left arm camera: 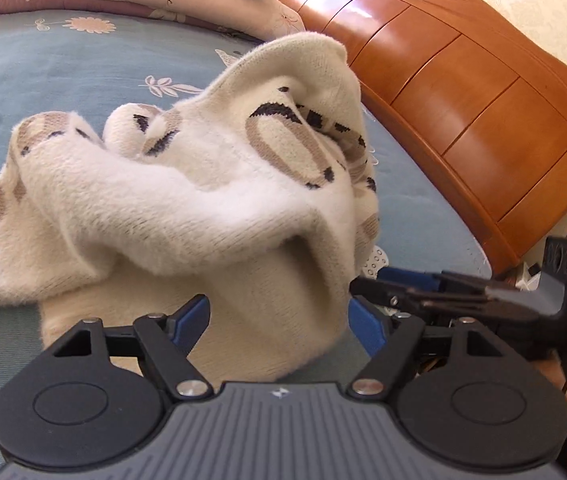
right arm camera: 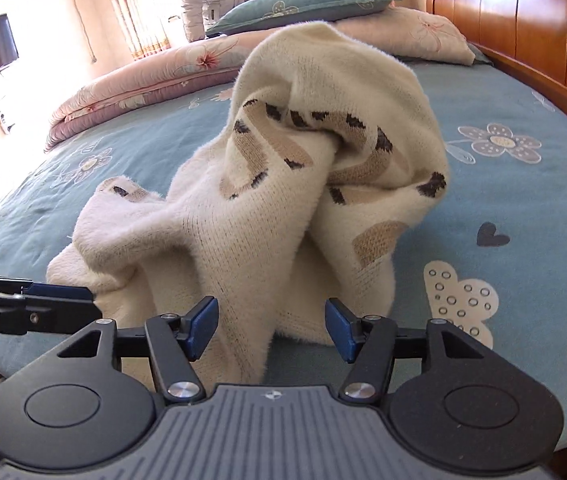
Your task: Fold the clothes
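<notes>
A cream knitted sweater [right arm camera: 283, 184] lies crumpled and unfolded on the blue bedsheet [right arm camera: 503, 200], both left gripper [left arm camera: 279, 320] and right gripper [right arm camera: 271, 328] spread, holding nothing.

A blue floral bed [right arm camera: 523, 208] carries a crumpled cream sweater [right arm camera: 283, 200], quilt [right arm camera: 143, 80] and pillows [right arm camera: 423, 36].

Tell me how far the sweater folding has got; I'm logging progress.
Nothing looks folded: the cream sweater lies crumpled in a heap on the blue bedsheet. In hand: nothing, left gripper and right gripper are open at its near edge. Spreading and every fold remain.
</notes>
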